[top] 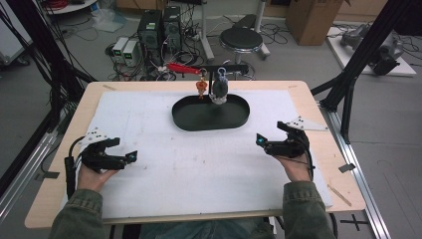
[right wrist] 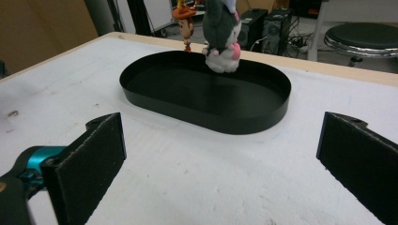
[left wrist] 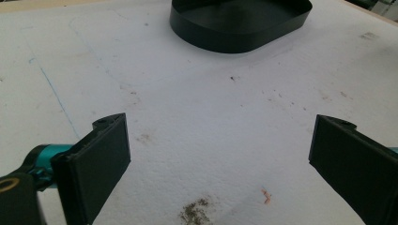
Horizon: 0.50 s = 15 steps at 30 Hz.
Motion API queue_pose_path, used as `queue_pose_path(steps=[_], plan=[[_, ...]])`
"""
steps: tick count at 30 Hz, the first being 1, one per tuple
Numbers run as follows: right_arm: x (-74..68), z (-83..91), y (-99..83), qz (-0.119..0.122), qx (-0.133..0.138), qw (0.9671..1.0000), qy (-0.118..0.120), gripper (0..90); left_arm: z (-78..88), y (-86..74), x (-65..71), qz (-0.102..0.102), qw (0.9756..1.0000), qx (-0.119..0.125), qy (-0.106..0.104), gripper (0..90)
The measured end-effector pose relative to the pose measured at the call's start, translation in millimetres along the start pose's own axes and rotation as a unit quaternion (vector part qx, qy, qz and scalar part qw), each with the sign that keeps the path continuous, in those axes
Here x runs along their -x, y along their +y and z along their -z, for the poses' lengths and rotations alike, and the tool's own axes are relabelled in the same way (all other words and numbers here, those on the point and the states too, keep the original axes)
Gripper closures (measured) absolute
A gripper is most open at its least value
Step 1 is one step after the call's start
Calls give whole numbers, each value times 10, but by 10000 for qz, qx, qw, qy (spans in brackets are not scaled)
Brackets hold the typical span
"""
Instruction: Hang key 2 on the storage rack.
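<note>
One black tray (top: 190,121), long axis running 9 to 3 o'clock; two hanging toys (top: 219,89) (12 o'clock); your left gripper (top: 130,156) and right gripper (top: 261,140) were both released, empty.

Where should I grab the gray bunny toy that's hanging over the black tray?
Probably around its round gray body, above the white feet. It hangs upright from the rack over the black tray, so bring the open right gripper in level from the front, one jaw on each side.
</note>
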State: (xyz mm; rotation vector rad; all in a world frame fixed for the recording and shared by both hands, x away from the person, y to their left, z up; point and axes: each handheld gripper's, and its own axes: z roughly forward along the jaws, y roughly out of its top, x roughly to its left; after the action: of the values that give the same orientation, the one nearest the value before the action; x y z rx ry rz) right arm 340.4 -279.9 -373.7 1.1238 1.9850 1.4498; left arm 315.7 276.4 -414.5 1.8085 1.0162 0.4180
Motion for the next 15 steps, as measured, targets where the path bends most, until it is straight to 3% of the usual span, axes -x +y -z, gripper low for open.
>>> queue_pose_path(steps=[9, 15], plan=[[75, 160, -152, -95, 241, 9996, -64, 9, 0, 3, 5, -8, 10000, 34, -40, 60], [52, 140, -181, 9, 123, 9999, -71, 9, -8, 2, 2, 15, 10000, 17, -19, 60]])
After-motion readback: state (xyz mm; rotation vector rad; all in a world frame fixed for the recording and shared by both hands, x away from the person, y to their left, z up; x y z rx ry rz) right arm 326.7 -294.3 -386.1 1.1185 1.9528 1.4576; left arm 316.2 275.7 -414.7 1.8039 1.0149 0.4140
